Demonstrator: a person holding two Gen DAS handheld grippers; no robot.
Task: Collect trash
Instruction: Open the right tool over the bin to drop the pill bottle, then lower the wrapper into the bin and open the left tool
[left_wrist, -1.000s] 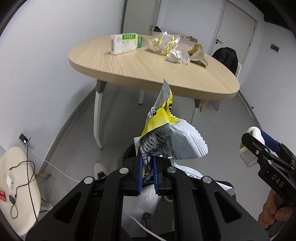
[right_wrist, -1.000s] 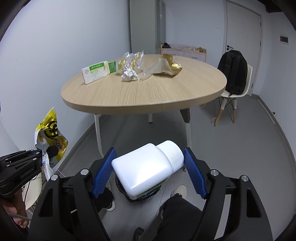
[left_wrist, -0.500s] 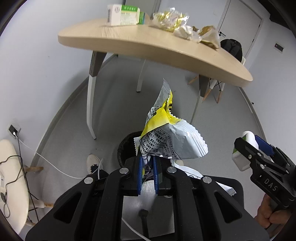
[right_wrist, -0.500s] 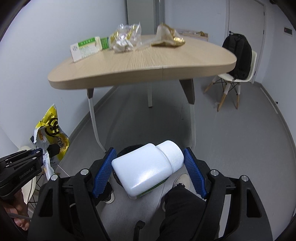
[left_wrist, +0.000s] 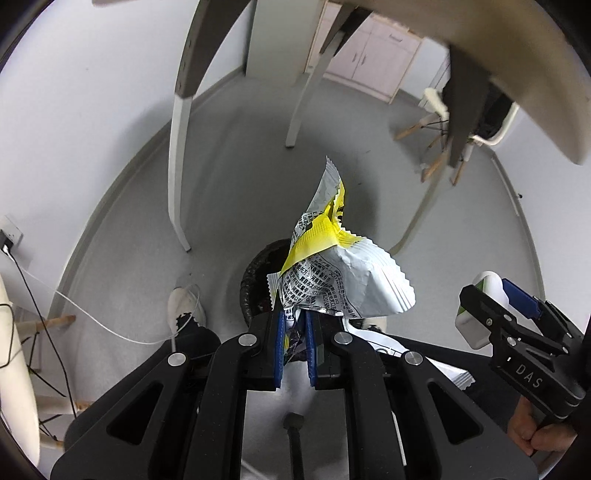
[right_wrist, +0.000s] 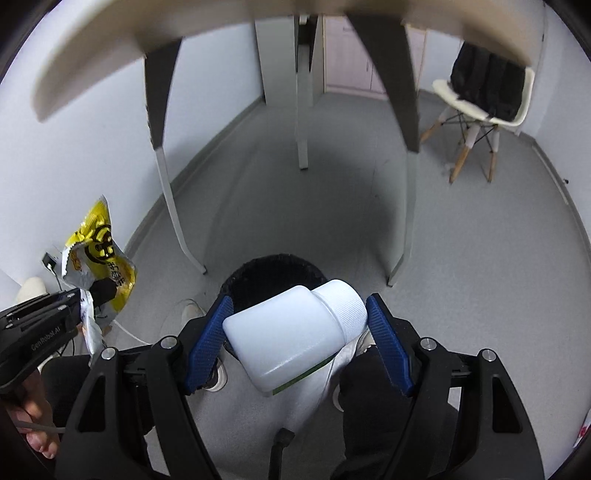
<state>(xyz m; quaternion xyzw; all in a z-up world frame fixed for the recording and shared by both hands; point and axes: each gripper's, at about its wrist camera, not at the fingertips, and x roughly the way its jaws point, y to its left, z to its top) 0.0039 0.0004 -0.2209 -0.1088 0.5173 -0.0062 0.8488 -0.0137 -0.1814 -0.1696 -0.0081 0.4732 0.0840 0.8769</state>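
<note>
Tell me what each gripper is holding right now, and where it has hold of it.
Left gripper pinches the snack wrapper by its crumpled bottom end. Right gripper clamps the white bottle between base and cap.

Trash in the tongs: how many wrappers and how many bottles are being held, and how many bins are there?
Wrappers: 1, yellow and silver, in the left tongs
Bottles: 1, white, in the right tongs
Bins: 1, black
Total: 3
</note>
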